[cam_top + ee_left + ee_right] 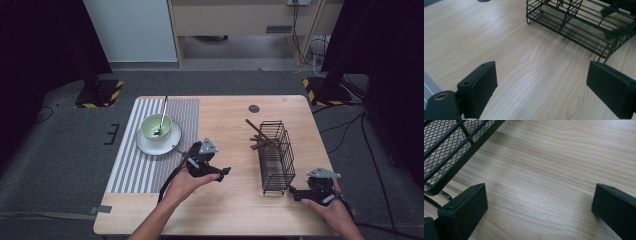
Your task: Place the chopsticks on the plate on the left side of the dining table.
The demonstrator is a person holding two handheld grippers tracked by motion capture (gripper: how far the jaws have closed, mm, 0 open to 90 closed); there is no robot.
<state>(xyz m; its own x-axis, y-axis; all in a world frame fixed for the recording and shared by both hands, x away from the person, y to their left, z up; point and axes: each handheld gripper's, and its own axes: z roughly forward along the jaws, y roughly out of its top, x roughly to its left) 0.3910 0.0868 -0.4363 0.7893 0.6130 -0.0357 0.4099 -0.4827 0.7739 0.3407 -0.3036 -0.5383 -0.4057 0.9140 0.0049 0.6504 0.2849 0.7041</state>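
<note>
Right gripper [299, 192] nearest, low at table's near right edge, jaws wide apart, nothing between. Black wire mesh basket [276, 156] stands just beside it, to its left and slightly further away; basket long axis runs away from person. Brown wooden sticks [258, 136] lean out at basket's far end. Left gripper [220, 174] in table middle, jaws also apart and empty, pointing toward basket, gap remains. Right hand [334, 212] nearer; likely takes near end first.
</note>
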